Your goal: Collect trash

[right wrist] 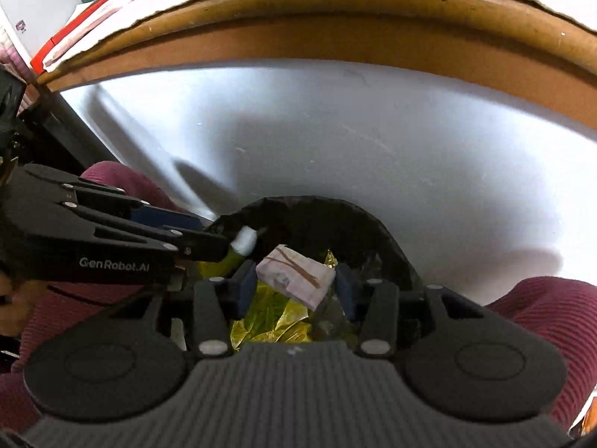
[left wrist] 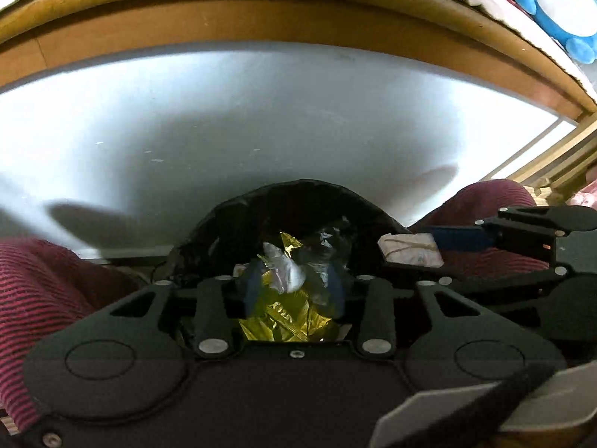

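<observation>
A bin lined with a black bag [left wrist: 298, 190] [right wrist: 317, 205] stands between a person's knees, with a crumpled yellow wrapper [left wrist: 287, 321] [right wrist: 276, 321] inside. My left gripper [left wrist: 294, 283] hovers over its mouth, shut on a crumpled white and clear wad [left wrist: 283, 272] [right wrist: 246, 240]. My right gripper [right wrist: 294, 287] is also over the bin, shut on a flat white packet with brown stripes [right wrist: 298, 272] [left wrist: 410, 248]. Each gripper shows in the other's view, the left one [right wrist: 238, 239] coming in from the left and the right one [left wrist: 410, 257] from the right.
The person's knees in maroon striped fabric [left wrist: 37, 280] [right wrist: 541, 317] flank the bin. A white panel [left wrist: 261, 112] rises behind it under a wooden edge [left wrist: 224, 7]. A blue plush toy [left wrist: 559, 3] lies on top at the far right.
</observation>
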A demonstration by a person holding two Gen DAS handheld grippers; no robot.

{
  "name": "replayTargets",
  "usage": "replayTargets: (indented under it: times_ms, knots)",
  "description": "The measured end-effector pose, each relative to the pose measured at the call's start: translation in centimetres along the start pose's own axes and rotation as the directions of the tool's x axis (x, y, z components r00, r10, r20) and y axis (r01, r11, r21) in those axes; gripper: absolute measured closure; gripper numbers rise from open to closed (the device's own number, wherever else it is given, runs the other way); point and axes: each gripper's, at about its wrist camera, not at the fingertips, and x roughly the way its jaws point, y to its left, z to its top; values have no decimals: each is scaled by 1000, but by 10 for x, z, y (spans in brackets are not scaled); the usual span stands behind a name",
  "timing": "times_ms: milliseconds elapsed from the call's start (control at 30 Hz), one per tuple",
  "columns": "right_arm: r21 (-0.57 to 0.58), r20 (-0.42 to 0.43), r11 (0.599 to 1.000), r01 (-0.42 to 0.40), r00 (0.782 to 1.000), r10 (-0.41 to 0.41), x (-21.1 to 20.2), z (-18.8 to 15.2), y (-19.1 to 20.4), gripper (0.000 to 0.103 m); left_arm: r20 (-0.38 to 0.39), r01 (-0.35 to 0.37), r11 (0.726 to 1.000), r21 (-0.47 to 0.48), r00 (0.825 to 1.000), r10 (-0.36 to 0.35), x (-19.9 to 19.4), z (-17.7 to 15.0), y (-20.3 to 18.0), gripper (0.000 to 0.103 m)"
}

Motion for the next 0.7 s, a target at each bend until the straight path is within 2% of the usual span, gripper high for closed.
replayTargets:
  times_ms: [167, 700]
  knots:
    - [18, -8, 1000, 5, 1000, -5, 2, 0, -4, 37, -24, -19, 1000, -17, 1000, 19, 5, 2, 4, 53]
    - [82, -22, 996, 39, 999, -37, 12, -2, -15, 16, -80, -61, 996, -69, 995, 56, 18, 0, 16, 34]
